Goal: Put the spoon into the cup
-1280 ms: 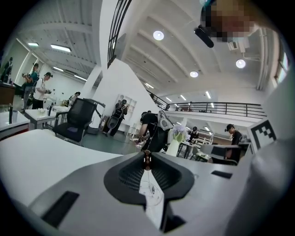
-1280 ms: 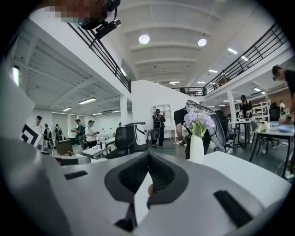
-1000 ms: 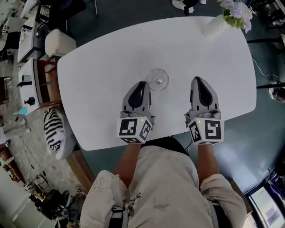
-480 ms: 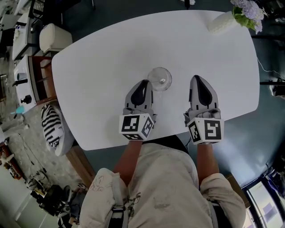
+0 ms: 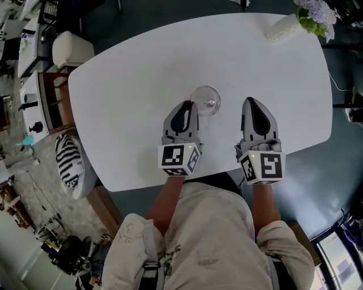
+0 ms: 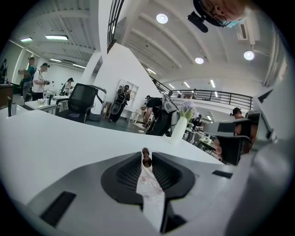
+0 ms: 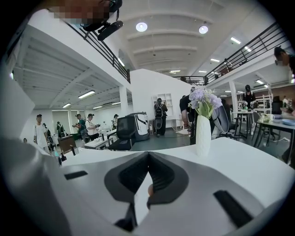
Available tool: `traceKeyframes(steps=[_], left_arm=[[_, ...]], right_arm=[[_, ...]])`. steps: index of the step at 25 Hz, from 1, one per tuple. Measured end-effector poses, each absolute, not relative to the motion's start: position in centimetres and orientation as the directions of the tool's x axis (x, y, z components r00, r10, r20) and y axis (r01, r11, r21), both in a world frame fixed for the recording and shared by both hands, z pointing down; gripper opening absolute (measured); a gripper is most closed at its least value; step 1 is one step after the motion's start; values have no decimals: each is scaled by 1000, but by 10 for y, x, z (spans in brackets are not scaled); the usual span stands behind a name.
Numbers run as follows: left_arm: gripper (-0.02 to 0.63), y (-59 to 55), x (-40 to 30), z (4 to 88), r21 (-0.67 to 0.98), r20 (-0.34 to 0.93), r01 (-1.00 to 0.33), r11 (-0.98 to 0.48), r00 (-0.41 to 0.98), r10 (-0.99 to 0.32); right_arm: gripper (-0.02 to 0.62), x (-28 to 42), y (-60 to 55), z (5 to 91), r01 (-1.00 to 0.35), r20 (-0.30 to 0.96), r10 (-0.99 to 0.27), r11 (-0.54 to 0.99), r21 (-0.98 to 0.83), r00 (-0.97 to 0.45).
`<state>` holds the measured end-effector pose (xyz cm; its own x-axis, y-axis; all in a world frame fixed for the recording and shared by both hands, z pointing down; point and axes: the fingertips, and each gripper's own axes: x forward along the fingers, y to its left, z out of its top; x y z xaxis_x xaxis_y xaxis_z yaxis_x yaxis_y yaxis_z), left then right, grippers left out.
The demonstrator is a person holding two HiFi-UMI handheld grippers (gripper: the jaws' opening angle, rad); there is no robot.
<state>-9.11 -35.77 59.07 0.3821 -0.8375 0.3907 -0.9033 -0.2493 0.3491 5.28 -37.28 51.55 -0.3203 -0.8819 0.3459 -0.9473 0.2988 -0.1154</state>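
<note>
On table [image 5: 130,73]: glass cup [image 5: 205,101], vase [image 5: 282,29]

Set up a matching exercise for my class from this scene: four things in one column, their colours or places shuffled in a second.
Column one:
1. glass
2. vase
3. flowers
4. cushion

Column two:
A. purple
B. black-and-white stripes, off the table, beside its left edge
C. clear, near the table's middle
D. white, at the table's far right corner

Pairs: 1-C, 2-D, 3-A, 4-B
</note>
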Motion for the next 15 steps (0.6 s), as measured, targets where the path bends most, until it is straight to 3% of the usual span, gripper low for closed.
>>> traceKeyframes(steps=[5,15], left_arm=[[129,-352,-90,592,329,402,-910,-252,376,-835],[132,-331,-90,564,291,371,-925,-244,344,-863]], right_arm=[[-12,53,-370,510,-945,333,-884,307,-115,-328],[-12,65,-346,484,-944,284,-901,309,-114,-329]])
